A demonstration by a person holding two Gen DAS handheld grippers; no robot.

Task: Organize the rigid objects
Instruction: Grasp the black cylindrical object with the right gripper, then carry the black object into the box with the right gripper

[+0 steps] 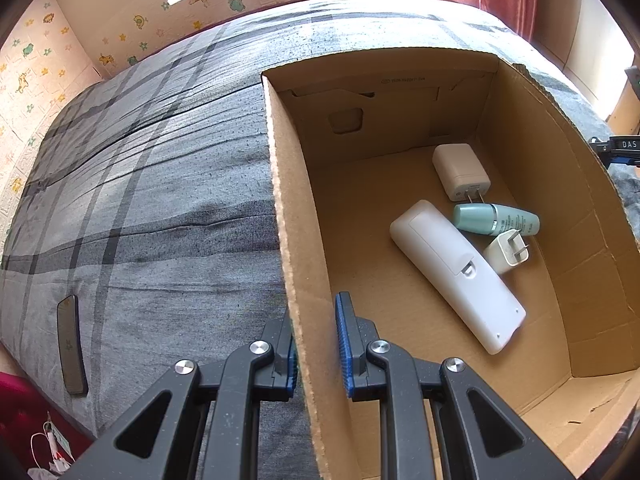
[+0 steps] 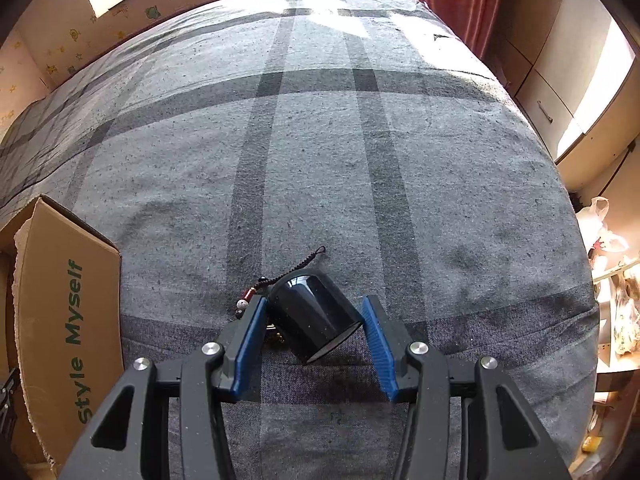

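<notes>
An open cardboard box point(image 1: 400, 80) stands on the bed. In it lie a white remote point(image 1: 456, 272), a teal bottle point(image 1: 496, 219), a large white charger point(image 1: 460, 170) and a small white plug point(image 1: 506, 252). My left gripper point(image 1: 318, 320) is shut on the box's left wall point(image 1: 280, 184), one finger outside and one inside. In the right wrist view my right gripper point(image 2: 314, 300) is shut on a glossy black cylinder point(image 2: 316, 312), tilted just above the bed cover. A beaded cord point(image 2: 250, 294) trails from it at its left.
A grey plaid bed cover point(image 2: 320, 140) fills both views. A dark phone point(image 1: 71, 344) lies on it near the left edge. The box's printed side point(image 2: 68, 320) stands left of my right gripper. Bags point(image 2: 616, 280) and cupboards are beyond the bed's right edge.
</notes>
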